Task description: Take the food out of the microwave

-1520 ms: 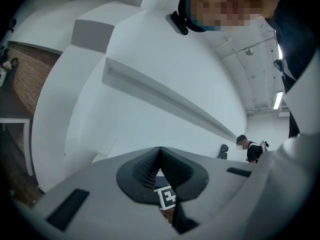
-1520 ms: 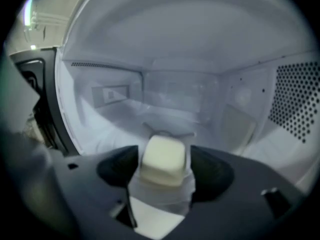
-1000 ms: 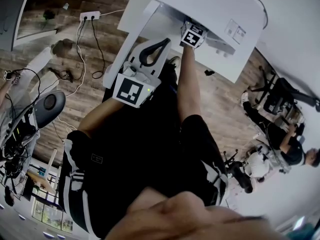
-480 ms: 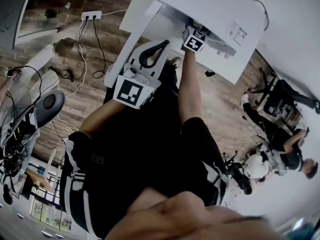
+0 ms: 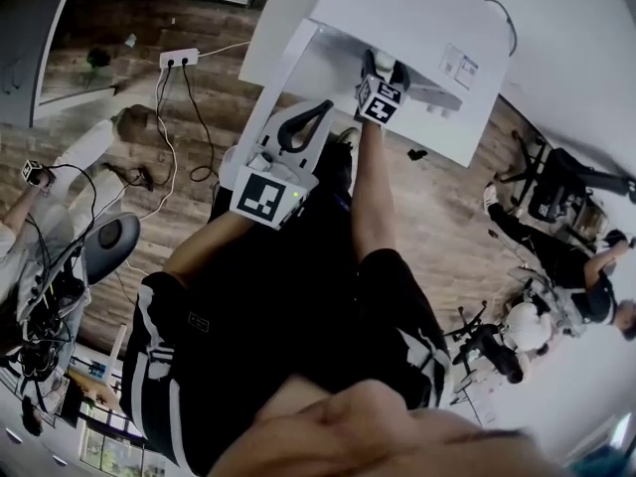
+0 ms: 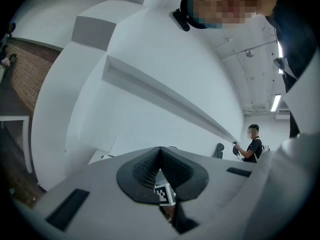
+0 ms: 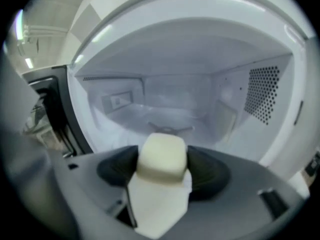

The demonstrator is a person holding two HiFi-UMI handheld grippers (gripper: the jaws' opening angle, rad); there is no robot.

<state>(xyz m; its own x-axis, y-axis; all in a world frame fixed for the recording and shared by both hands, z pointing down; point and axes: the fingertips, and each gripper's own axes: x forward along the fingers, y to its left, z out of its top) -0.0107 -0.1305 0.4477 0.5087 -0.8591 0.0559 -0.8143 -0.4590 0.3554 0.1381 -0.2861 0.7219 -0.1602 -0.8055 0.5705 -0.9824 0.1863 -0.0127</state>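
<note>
Clamped between the right claw's point(image 7: 162, 170) jaws, the food point(image 7: 162, 154) is a pale cream block, smooth and matt. Ahead of that claw the microwave point(image 7: 175, 59) cavity is smooth white with a soft sheen, and its wall to the claw's right is perforated. The left claw's point(image 6: 160, 156) pads point(image 6: 142, 168) look dark, ribbed and rubbery, set in matt grey plastic.

The food point(image 7: 161, 153) is a pale, creamy block with round corners, and a white piece hangs under it. It sits squeezed between the jaws of the right gripper point(image 7: 162, 162), at the open front of the white microwave point(image 7: 200, 91). The microwave's dark door point(image 7: 50, 109) stands open on the left.
</note>
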